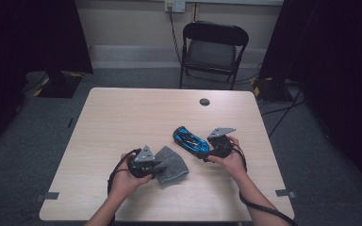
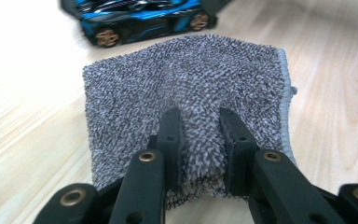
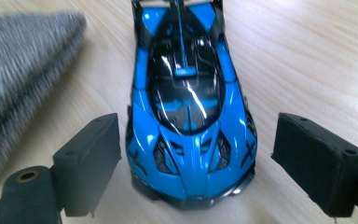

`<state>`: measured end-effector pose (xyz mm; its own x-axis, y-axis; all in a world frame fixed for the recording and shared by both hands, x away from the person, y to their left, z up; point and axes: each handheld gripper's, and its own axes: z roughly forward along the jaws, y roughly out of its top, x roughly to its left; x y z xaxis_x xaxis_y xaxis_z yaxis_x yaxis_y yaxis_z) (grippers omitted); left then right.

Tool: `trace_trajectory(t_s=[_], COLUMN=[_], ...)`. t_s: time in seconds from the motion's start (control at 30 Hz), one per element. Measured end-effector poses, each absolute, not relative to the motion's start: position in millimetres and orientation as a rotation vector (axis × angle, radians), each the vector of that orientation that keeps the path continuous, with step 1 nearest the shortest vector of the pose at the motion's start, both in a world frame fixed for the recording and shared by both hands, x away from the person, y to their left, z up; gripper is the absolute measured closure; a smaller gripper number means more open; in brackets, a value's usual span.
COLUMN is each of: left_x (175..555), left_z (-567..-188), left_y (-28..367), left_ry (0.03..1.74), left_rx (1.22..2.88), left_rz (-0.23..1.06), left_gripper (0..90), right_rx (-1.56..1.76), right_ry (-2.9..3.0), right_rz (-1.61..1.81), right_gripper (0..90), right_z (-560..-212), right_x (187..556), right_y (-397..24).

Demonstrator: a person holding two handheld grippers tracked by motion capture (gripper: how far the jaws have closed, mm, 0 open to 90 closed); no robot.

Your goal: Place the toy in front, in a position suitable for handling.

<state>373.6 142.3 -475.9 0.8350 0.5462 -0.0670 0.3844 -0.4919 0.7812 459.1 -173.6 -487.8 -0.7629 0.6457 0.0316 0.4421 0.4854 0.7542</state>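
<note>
Left tool (image 2: 200, 135): jaws clamped on a raised fold of the grey cloth (image 2: 186, 84), pads pressing the pile from both sides. In the high view the left tool (image 1: 156, 165) sits at the cloth's (image 1: 173, 165) near-left edge, hand wrapped round the body, grey three-cornered plate on top, cable looped off toward the wrist

Cloth lies flat on the desk (image 1: 136, 113) apart from the pinched ridge, front-centre, a bit left of the middle. Lighter stitched hem along one side, seen in the left gripper view. Cloth (image 3: 23, 70) also shows blurred at the left of the right gripper view

Right tool (image 3: 200, 154): jaws wide apart, one either side of the blue toy car (image 3: 191, 107), clear gap on both sides, pads not touching the bodywork. Nothing gripped. Car's end nearest the camera sits between the jaws, body running straight away from them

High view: right tool (image 1: 206, 154) at the near-right end of the car (image 1: 189, 140), right hand behind it. Car rests on the desk, angled, just right of the cloth, near it but I can't tell if they touch. Left gripper view has the car (image 2: 140, 18) beyond the cloth's far edge, on its wheels, a small gap of bare desk visible between them there

Dark round plug (image 1: 204, 101) in the desk near the far edge. Black folding chair (image 1: 213, 47) behind the desk
</note>
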Motion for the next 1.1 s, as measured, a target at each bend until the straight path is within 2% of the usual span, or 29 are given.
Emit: trace_trajectory(t_s=[0.33, 0.53, 0.57, 0.63, 0.67, 0.77, 0.97, 1.1], left_x=[380, 379, 379, 379, 379, 379, 384, 386], left_z=[-484, -488, -488, -487, -483, -478, -478, -478], left_y=[154, 152, 151, 151, 151, 153, 153, 153], left_ry=[0.753, 0.752, 0.754, 0.745, 0.734, 0.747, 0.757, 0.765], left_rx=[2.136, 2.134, 2.136, 2.133, 2.118, 2.085, 2.085, 2.070], left_rz=[0.319, 0.303, 0.303, 0.298, 0.310, 0.316, 0.335, 0.348], left_gripper=[72.2, 68.7, 61.5, 56.5, 52.8, 44.5, 40.5, 35.6], right_rx=[0.925, 0.920, 0.920, 0.922, 0.914, 0.915, 0.944, 0.950], right_ry=[2.492, 2.490, 2.489, 2.487, 2.487, 2.483, 2.478, 2.471], right_rz=[1.095, 1.093, 1.094, 1.095, 1.104, 1.107, 1.083, 1.081], right_gripper=[15.0, 15.9, 16.3, 17.2, 21.5, 22.0, 14.6, 14.6], right_z=[-503, -503, -503, -503, -503, -503, -503, -503], right_x=[455, 454, 454, 454, 454, 453, 457, 460], right_y=[-174, -173, -173, -173, -174, -174, -169, -166])
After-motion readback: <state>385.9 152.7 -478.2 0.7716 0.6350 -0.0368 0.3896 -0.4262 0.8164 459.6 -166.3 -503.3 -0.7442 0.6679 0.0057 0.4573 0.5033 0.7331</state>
